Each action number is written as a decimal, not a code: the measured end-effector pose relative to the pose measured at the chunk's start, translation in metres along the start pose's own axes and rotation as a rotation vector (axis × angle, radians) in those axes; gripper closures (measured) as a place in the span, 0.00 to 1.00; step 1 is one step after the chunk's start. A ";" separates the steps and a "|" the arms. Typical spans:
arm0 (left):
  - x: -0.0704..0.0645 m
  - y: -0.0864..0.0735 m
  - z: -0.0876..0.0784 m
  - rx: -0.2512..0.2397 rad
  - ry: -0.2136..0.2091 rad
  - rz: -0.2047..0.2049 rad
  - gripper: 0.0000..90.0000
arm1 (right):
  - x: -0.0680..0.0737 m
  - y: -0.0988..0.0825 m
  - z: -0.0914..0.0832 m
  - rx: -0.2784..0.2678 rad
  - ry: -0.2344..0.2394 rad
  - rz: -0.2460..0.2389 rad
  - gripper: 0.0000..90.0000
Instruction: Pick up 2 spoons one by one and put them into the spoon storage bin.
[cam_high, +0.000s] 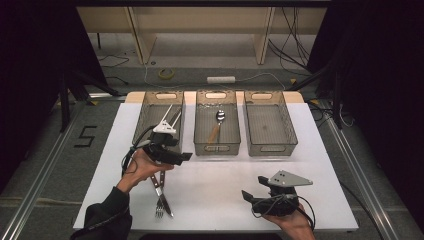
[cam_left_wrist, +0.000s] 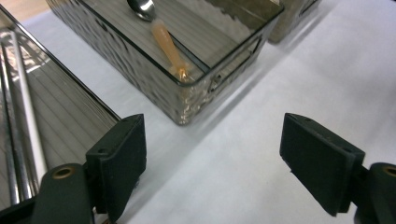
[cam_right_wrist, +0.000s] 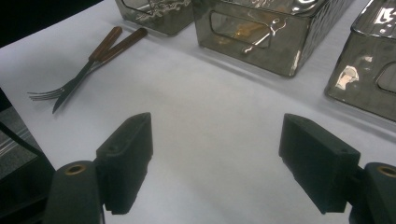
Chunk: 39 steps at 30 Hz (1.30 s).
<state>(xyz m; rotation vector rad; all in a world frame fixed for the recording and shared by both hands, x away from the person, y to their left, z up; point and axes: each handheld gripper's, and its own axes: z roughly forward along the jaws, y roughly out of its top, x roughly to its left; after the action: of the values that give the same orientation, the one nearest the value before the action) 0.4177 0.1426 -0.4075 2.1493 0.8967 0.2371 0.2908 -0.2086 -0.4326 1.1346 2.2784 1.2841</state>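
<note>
**Both grippers stand open, cutlery waiting beside the bins**

The left gripper (cam_high: 186, 156) hovers with its jaws wide apart and nothing between them, over the white table (cam_high: 215, 185) at the near end of the left bin (cam_high: 141, 117). The fork (cam_high: 160, 200) and knife (cam_high: 161, 187) lie crossed just below and behind its fingers (cam_left_wrist: 119, 165), touching each other. A spoon (cam_left_wrist: 161, 32) rests in the middle bin (cam_left_wrist: 187, 100), ahead of those fingers. The right gripper (cam_high: 246, 196) is also open and empty, well apart from the cutlery.
</note>
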 end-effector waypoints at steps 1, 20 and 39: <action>0.000 -0.002 0.002 0.007 -0.001 0.005 0.25 | 0.000 0.000 0.000 0.001 -0.001 -0.001 0.30; 0.009 -0.028 0.010 0.111 0.067 0.028 0.30 | 0.000 0.000 0.000 0.003 -0.003 -0.003 0.30; 0.017 -0.040 0.013 0.201 0.155 0.061 0.74 | -0.004 -0.002 0.001 0.005 0.003 -0.003 0.30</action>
<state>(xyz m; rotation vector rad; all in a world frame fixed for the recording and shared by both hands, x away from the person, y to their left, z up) 0.4149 0.1644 -0.4476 2.3721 0.9785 0.3620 0.2930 -0.2118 -0.4347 1.1313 2.2854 1.2810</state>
